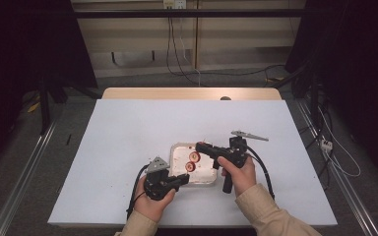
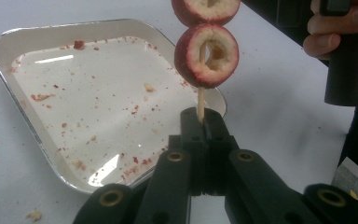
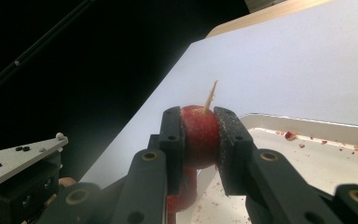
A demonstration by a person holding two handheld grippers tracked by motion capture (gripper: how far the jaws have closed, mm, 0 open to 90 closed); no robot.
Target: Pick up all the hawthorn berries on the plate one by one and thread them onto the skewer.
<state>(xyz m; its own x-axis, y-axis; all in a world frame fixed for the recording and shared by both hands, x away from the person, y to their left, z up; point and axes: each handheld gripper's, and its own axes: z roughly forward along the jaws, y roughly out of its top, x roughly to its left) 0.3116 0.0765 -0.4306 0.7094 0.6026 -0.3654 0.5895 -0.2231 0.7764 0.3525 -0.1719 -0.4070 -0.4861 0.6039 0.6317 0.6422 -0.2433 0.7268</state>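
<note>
Above the tray (image 1: pixel 177 149) on the desk (image 1: pixel 118 147), the left gripper (image 2: pixel 200 122) pinches the skewer (image 2: pixel 199 100) while the right gripper (image 3: pixel 200 135) clamps the top fruit ring (image 3: pixel 199 135); next, probably pulling it off the tip.

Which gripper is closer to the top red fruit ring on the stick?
Right. The right gripper is shut on the top fruit ring, touching it on both sides. The left gripper pinches the stick lower down, below the second ring, over the tray.
</note>
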